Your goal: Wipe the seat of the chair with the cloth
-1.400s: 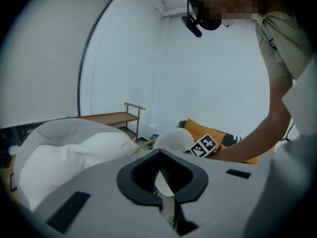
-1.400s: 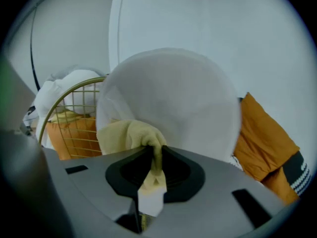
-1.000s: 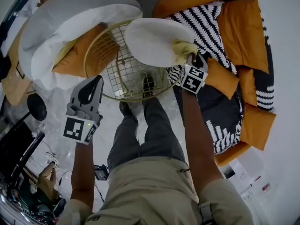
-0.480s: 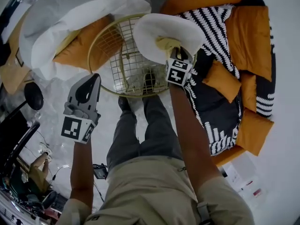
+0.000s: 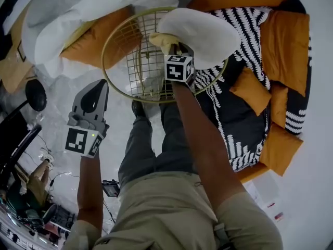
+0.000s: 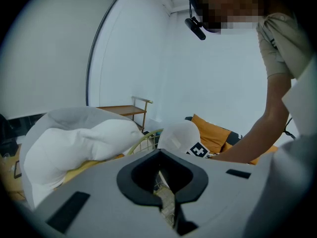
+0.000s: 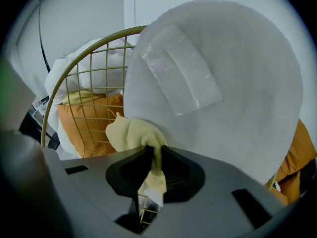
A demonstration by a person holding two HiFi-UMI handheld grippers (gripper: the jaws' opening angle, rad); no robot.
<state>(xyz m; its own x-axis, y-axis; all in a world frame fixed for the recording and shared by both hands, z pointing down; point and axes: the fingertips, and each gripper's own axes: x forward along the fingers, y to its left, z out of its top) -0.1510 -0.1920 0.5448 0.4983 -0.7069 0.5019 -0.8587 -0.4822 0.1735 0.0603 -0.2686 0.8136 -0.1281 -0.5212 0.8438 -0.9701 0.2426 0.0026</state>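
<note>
**Cloth at seat pad, right tongs pinching**

Head view: right gripper [image 5: 174,47] pinches the yellow cloth [image 5: 161,39] at the near edge of the white seat pad [image 5: 208,30], which lies on the gold wire chair [image 5: 115,41]. Left gripper [image 5: 102,85] hangs well apart, lower left.

Left gripper view: jaws pressed together, nothing between them (chair rim beyond).

Right gripper view: jaws clamped on the cloth, which is bunched against the pad.

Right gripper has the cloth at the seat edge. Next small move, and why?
Probably drag the cloth to the person's right across the white seat pad, keeping it pressed down. The right gripper is shut on the cloth, which sits at the pad's left edge beside the wire chair frame, so most of the pad lies to its right. The left gripper hangs shut, clear of the chair.
</note>
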